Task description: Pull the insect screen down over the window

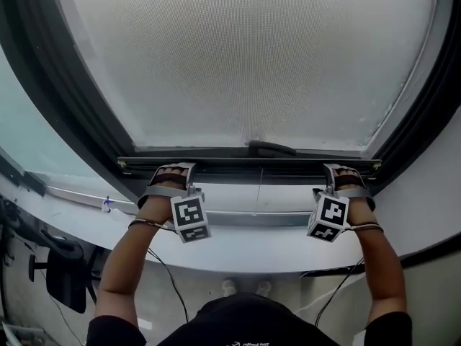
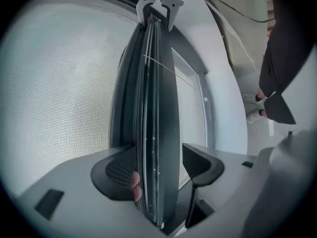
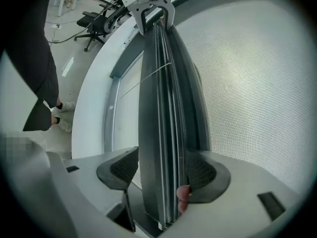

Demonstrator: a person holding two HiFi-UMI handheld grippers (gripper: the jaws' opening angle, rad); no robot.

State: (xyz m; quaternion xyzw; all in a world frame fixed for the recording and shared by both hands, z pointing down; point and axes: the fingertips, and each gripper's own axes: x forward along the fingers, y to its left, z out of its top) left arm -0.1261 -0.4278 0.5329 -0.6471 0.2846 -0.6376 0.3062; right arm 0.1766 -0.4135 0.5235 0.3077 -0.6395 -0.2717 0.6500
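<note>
The insect screen's grey mesh (image 1: 252,56) covers the window down to its dark bottom bar (image 1: 252,163), which sits low near the lower frame. My left gripper (image 1: 173,170) clamps the bar's left end and my right gripper (image 1: 342,171) clamps its right end. In the left gripper view the bar (image 2: 158,108) runs away between the jaws of my left gripper (image 2: 158,167), with the mesh (image 2: 59,83) on the left. The right gripper view shows the same bar (image 3: 163,108) held in my right gripper (image 3: 161,172). A thin pull cord (image 1: 259,189) hangs from the bar's middle.
A small dark handle (image 1: 271,148) sits on the bar's middle. Dark side rails (image 1: 57,85) frame the screen. A white sill (image 1: 238,247) lies below the bar, over the floor with a black office chair (image 1: 61,265) and cables.
</note>
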